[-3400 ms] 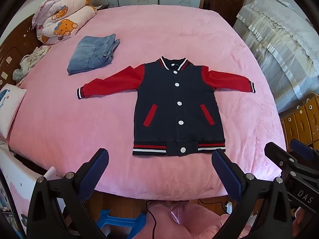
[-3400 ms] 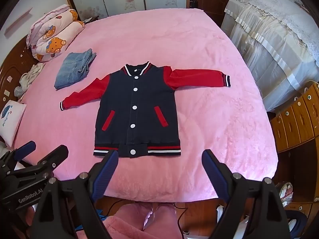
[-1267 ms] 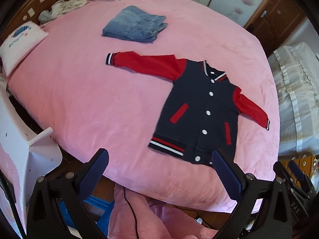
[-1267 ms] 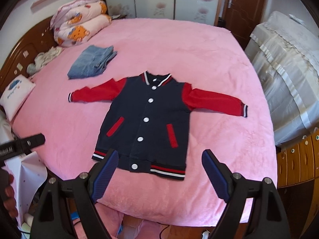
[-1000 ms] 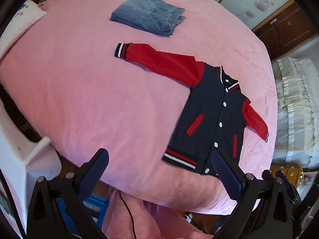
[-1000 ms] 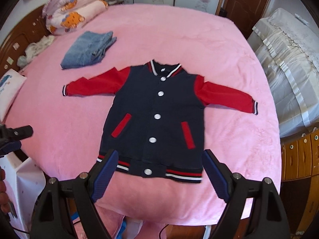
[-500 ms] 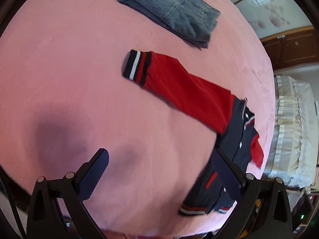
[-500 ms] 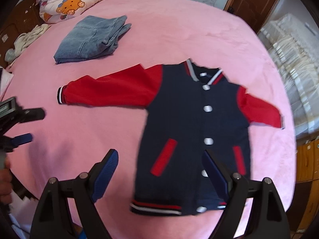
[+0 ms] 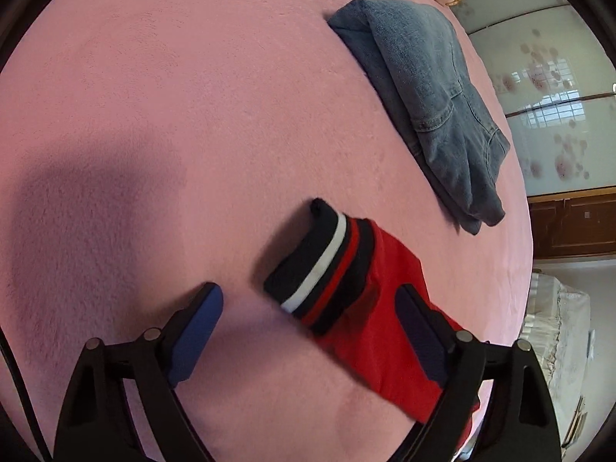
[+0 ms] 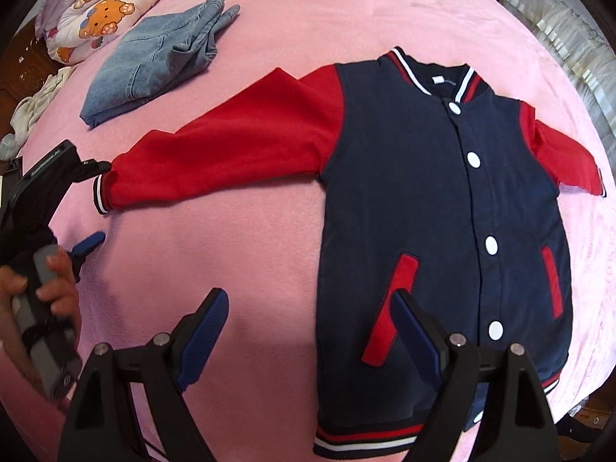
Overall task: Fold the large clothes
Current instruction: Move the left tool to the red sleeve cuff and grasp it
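Note:
A navy varsity jacket (image 10: 442,192) with red sleeves and white snaps lies flat, front up, on the pink bed (image 10: 238,254). In the left wrist view its striped sleeve cuff (image 9: 319,269) sits between the blue pads of my left gripper (image 9: 308,294). The jaws are closing but do not press the cuff; one finger (image 9: 415,327) hangs over the red sleeve. The right wrist view shows that left gripper (image 10: 92,204) at the cuff, held by a hand (image 10: 54,269). My right gripper (image 10: 310,296) hovers open over the jacket's side edge beside a red pocket trim (image 10: 389,315).
Folded jeans (image 9: 423,96) lie just beyond the sleeve, also seen as folded jeans (image 10: 161,50) in the right wrist view. A bear-print quilt (image 10: 96,11) is rolled at the bed's far corner. Wardrobe doors (image 9: 558,115) and a white-covered piece of furniture (image 10: 558,19) stand past the bed.
Both grippers have dropped much closer to the bed. The left one moved onto the sleeve cuff and its jaws narrowed. The right one came down over the jacket's side.

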`<state>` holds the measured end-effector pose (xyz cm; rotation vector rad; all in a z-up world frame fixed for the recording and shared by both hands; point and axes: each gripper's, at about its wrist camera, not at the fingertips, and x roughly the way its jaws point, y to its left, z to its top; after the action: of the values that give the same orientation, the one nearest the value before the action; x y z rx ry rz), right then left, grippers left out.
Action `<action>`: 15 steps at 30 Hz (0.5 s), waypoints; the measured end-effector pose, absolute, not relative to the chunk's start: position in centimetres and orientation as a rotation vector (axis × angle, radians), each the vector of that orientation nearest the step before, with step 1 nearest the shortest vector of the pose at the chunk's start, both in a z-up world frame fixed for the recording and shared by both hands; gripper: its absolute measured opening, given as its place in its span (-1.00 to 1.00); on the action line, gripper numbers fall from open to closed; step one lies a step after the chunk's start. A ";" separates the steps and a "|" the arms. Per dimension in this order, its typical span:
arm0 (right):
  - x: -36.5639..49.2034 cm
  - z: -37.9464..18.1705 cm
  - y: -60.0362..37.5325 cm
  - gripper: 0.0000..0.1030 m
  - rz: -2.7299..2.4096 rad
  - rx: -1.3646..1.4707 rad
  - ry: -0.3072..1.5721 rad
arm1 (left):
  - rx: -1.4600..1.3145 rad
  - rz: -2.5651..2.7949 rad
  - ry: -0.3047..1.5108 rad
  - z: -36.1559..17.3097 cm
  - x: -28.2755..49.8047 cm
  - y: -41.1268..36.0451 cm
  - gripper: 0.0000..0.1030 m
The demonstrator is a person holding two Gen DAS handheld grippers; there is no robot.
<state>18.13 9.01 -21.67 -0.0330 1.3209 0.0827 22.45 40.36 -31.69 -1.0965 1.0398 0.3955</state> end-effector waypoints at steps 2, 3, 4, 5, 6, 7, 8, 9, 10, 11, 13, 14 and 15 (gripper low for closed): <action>18.5 -21.9 8.5 0.67 0.076 -0.021 1.327 | -1.060 0.397 1.046 -31.9 23.6 39.8 0.25; 18.8 -21.9 8.2 0.67 0.074 -0.011 1.328 | -1.049 0.399 1.052 -31.8 23.7 39.7 0.10; 18.9 -22.0 7.8 0.67 0.070 0.003 1.327 | -1.036 0.406 1.063 -31.8 23.8 39.7 0.04; 19.2 -22.0 7.5 0.67 0.068 0.013 1.326 | -1.028 0.417 1.062 -31.8 24.1 39.5 0.03; 19.4 -22.1 7.1 0.67 0.064 0.025 1.326 | -1.030 0.422 1.052 -31.7 23.9 39.5 0.02; 19.6 -22.1 6.8 0.67 0.062 0.033 1.327 | -1.035 0.434 1.035 -31.7 24.0 39.4 -0.03; 19.8 -22.3 6.4 0.67 0.059 0.046 1.333 | -1.035 0.443 1.032 -31.7 24.0 39.4 -0.12; 20.0 -22.4 6.1 0.67 0.060 0.054 1.339 | -1.034 0.449 1.029 -31.4 23.6 39.5 -0.17; 20.1 -22.5 5.9 0.67 0.060 0.060 1.345 | -1.030 0.452 1.023 -31.1 23.1 39.6 -0.31; 20.4 -22.7 5.5 0.67 0.062 0.068 1.348 | -1.025 0.453 1.009 -30.8 23.1 39.4 -0.48; 20.6 -22.8 5.1 0.67 0.064 0.082 1.353 | -1.002 0.451 1.004 -30.3 23.4 38.9 -0.60; 20.7 -22.9 4.8 0.67 0.067 0.094 1.359 | -0.984 0.454 1.010 -30.0 23.5 38.8 -0.63; 20.8 -23.0 4.5 0.67 0.073 0.114 1.366 | -0.965 0.452 1.017 -29.8 23.6 38.6 -0.63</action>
<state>20.84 4.49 -22.96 0.1136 1.3658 0.0730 23.60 38.56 -29.82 -0.9649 1.0166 0.4520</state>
